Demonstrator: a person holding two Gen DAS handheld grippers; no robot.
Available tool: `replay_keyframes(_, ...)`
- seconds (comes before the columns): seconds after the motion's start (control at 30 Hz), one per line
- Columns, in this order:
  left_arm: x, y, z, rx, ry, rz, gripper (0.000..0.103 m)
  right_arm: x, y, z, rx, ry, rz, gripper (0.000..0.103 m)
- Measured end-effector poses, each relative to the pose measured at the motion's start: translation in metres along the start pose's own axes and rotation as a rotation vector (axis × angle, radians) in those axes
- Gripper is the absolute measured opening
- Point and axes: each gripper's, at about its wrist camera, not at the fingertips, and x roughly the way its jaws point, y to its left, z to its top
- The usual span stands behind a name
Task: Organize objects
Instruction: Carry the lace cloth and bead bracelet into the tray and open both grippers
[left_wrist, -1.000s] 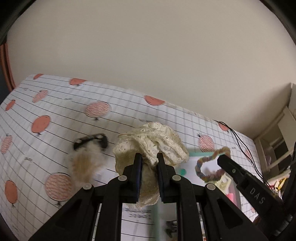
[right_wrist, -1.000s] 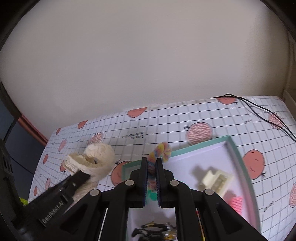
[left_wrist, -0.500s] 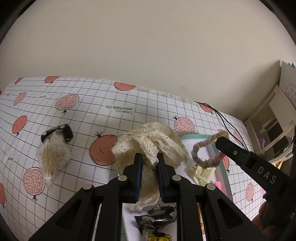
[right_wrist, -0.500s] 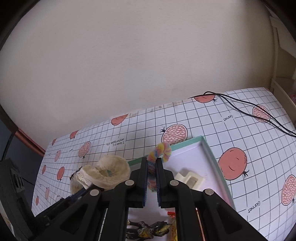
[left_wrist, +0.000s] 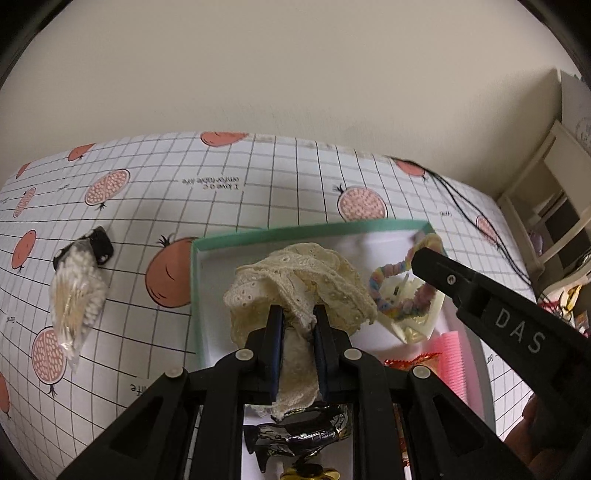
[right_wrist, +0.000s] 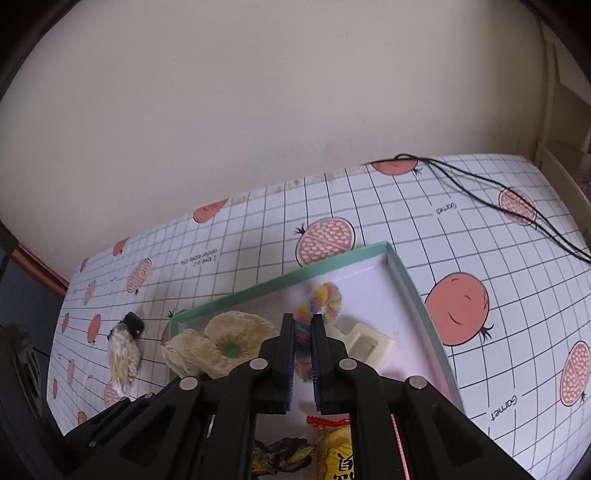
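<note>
My left gripper (left_wrist: 297, 314) is shut on a cream lace scrunchie (left_wrist: 301, 284) and holds it above the left part of the teal-rimmed box (left_wrist: 295, 231). In the right wrist view that lace scrunchie (right_wrist: 221, 345) hangs over the box's (right_wrist: 410, 284) left side. My right gripper (right_wrist: 303, 325) is shut on a pastel rainbow scrunchie (right_wrist: 325, 300) and holds it over the box's far middle. The left wrist view shows the rainbow scrunchie (left_wrist: 395, 291) under the right gripper's finger (left_wrist: 480, 291), above a cream hair claw (left_wrist: 410, 314).
Inside the box lie the cream hair claw (right_wrist: 364, 343), a pink comb (left_wrist: 452, 358), a black hair clip (left_wrist: 299, 434) and a yellow snack packet (right_wrist: 338, 448). A bag of cotton swabs (left_wrist: 75, 291) lies on the pomegranate-print cloth left of the box. A black cord (right_wrist: 498, 206) runs at the far right.
Both grippers moved rightward and down over the box with their scrunchies. The box contents have come into view and the swab bag now sits further left.
</note>
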Motion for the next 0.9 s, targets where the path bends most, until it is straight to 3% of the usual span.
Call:
replay_keyframes(0.7,0.012,-0.008,-0.009,0.038,0.024,0.008,0.018,0.017,-0.004,-0.008,-0.011,0.066,-0.048,0.01)
replay_keyframes(0.8,0.009,-0.006,-0.008,0.031,0.026,0.003,0.023,0.017,-0.002,-0.007,-0.014,0.072,-0.052,0.01)
replay_keyframes(0.9,0.005,-0.006,-0.006,0.032,0.021,0.003,0.034,0.014,0.0,-0.007,-0.016,0.072,-0.057,0.011)
